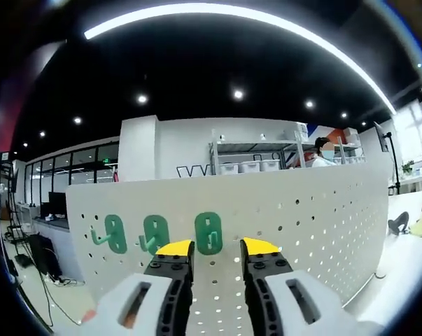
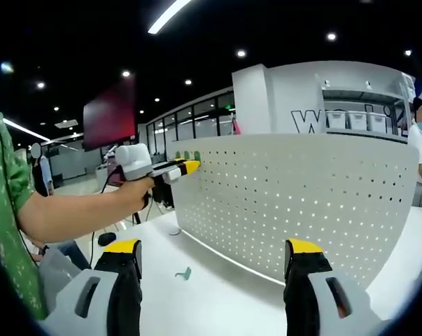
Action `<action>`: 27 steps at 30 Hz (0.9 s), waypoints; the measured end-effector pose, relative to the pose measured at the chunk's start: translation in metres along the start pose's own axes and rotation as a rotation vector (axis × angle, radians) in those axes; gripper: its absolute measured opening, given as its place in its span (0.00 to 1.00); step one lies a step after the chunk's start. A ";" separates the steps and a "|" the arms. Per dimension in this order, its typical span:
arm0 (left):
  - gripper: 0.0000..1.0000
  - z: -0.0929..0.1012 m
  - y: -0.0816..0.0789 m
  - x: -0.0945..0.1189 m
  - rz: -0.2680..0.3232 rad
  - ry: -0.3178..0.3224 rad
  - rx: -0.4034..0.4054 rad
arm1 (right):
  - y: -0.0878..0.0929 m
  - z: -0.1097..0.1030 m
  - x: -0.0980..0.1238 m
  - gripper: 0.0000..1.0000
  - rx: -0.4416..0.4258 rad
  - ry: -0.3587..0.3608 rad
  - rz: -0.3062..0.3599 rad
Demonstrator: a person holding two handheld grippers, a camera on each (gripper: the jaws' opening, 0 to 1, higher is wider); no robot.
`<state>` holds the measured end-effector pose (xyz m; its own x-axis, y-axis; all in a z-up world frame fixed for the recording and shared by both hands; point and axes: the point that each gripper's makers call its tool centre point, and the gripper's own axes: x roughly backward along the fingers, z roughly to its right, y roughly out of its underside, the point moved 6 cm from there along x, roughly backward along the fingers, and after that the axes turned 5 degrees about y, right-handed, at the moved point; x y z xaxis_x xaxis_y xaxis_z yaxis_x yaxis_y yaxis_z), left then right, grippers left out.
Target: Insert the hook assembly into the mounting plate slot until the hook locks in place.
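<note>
Facing the white pegboard [image 1: 280,210], the left tool [image 1: 217,246] hovers close to it with its yellow-tipped jaws a narrow gap apart and nothing between them. Three green hook plates [image 1: 209,232] sit in a row on the board just above the jaw tips — two of them carry a small hook at the lower left, while the third looks bare, though it is hard to tell.

In the right gripper view, the right tool [image 2: 215,246] stands wide open and empty over the white tabletop [image 2: 217,294]. A small green hook [image 2: 183,274] lies loose there, near the board's foot. A hand [image 2: 137,192] holds the left tool up at the pegboard's left edge.
</note>
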<state>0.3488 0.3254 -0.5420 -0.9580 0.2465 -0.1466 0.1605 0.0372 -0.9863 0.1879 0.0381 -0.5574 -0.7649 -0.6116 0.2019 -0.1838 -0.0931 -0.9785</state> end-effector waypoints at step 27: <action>0.41 0.021 0.016 0.045 -0.072 0.107 0.038 | -0.012 -0.012 0.006 0.87 0.024 -0.005 0.040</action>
<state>0.3032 0.3168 -0.5659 -0.9355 0.3466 -0.0685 0.0814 0.0227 -0.9964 0.1784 0.0455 -0.5436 -0.7682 -0.6191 0.1629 -0.1386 -0.0875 -0.9865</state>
